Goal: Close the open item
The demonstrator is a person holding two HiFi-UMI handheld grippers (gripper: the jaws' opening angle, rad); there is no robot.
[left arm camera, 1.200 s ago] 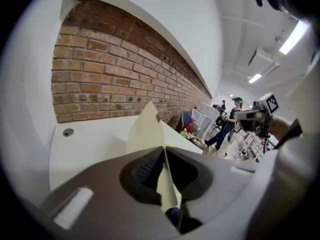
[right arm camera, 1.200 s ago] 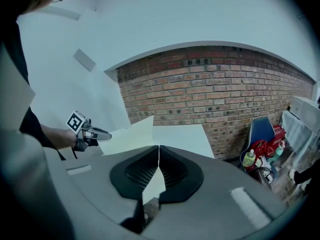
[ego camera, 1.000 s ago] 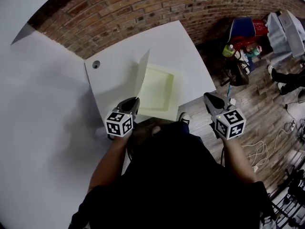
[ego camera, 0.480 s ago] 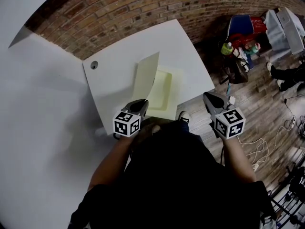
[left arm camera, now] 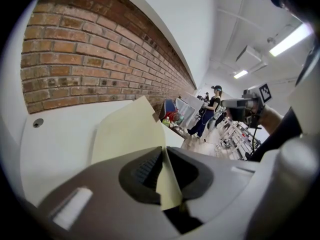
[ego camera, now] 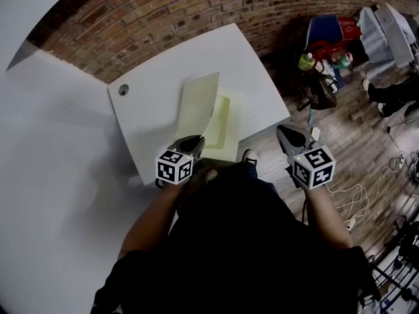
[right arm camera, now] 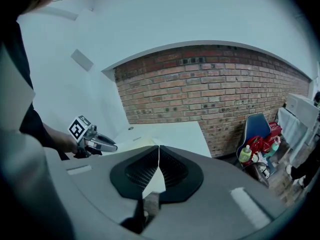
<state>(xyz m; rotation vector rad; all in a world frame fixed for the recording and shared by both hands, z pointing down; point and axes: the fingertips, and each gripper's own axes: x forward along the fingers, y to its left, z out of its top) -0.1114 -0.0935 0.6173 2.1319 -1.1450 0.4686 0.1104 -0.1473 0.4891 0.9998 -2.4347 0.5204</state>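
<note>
Left gripper [ego camera: 194,140], jaws just easing apart, pinches the raised cover [ego camera: 198,102] of the pale yellow folder [ego camera: 224,128] on the white tabletop [ego camera: 157,87]; right gripper [ego camera: 283,131] closed, empty, beyond the tabletop's edge.

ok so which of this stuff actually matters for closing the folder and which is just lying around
For the job: yellow folder; its raised cover; left gripper, shut on that raised cover; white table.
Just lying about: right gripper, shut, empty; green bottle; red bag; floor cables.
</note>
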